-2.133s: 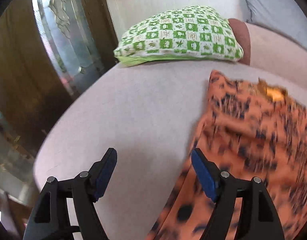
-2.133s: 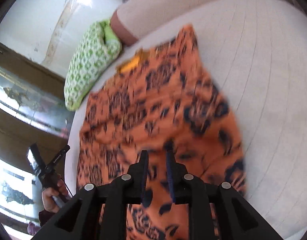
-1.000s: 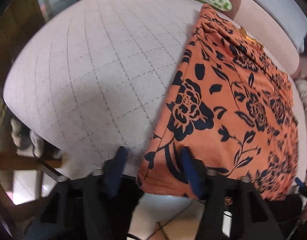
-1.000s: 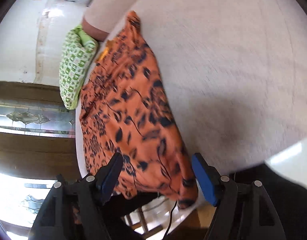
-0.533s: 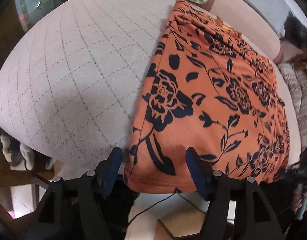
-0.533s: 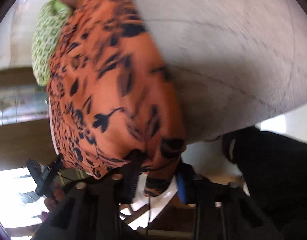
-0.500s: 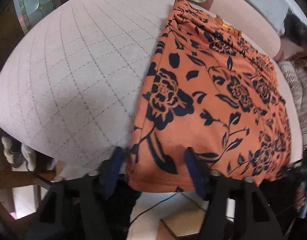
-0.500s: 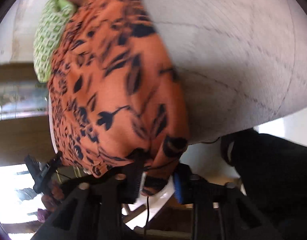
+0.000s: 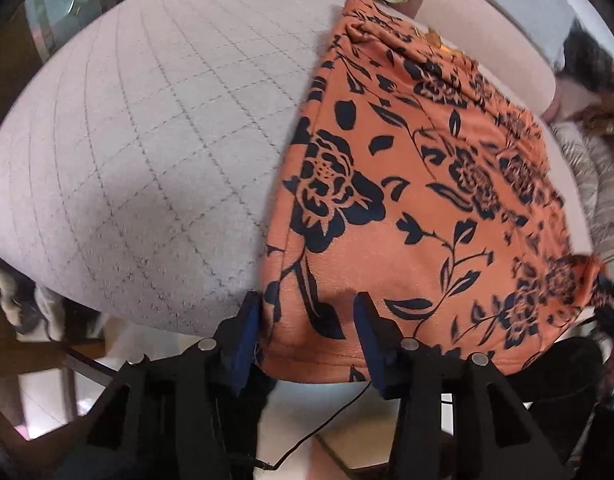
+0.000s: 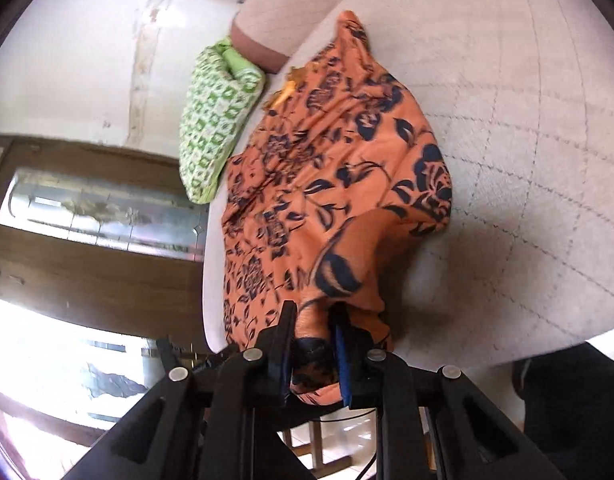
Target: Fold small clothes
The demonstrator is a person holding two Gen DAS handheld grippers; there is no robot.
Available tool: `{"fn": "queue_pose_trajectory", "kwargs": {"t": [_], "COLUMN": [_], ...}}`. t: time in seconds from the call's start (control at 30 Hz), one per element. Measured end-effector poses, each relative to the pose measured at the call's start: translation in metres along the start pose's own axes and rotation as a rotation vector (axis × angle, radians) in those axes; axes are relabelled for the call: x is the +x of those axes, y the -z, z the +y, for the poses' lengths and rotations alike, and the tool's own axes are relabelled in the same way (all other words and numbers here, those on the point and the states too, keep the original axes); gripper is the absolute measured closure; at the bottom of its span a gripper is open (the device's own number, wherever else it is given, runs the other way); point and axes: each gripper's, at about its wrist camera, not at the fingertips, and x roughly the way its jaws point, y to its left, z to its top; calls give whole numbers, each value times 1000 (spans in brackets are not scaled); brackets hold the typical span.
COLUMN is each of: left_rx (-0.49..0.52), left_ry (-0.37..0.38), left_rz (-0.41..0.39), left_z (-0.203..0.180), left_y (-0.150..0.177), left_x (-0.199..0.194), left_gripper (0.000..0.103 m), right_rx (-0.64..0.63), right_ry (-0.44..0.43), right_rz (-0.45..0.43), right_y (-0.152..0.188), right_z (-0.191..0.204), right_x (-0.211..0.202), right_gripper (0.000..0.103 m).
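Grab step: orange floral garment (image 9: 427, 184) flat on quilted bed (image 9: 147, 140); left tongs (image 9: 307, 332) opening, hem corner between, unclamped; right tongs (image 10: 313, 354) closing, clamped on other corner; next, regrip left, fold forward.

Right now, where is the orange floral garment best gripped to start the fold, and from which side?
At the two near hem corners hanging over the bed edge, approached from that edge: the orange floral garment lies flat, so only its overhanging hem offers a pinch. The right gripper, closing, has its corner bunched between the fingers; the left gripper, opening, straddles the other corner.
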Motion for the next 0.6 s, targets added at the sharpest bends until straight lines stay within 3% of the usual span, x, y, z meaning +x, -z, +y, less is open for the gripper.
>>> {"fn": "queue_pose_trajectory", "kwargs": {"t": [0.07,0.17,0.23,0.43,0.6], "left_rx": [14,-8,-8,-12,-3], "left_ry": [-51,-34,-21,0,25], "left_rz": [-2,-19,-20,-24,16], "left_z": [-6,-5,-5,-6,-3], "left_y": [-2,-5,-5,-6,-10], "left_x": [2,0,-1,-1,5], "left_gripper": [65,95,95,96,95], "right_rx": [33,116,140,255,165], "right_ry": [18,36,46,-35,37], "right_rz": [11,68,87,120,108], "right_y": [-3,-7,-7,-11,-9], "right_z": [-11,-33,-38,-60,-48], "right_x": [11,30,35,38,35], "right_gripper": [83,81,80,80,84]}}
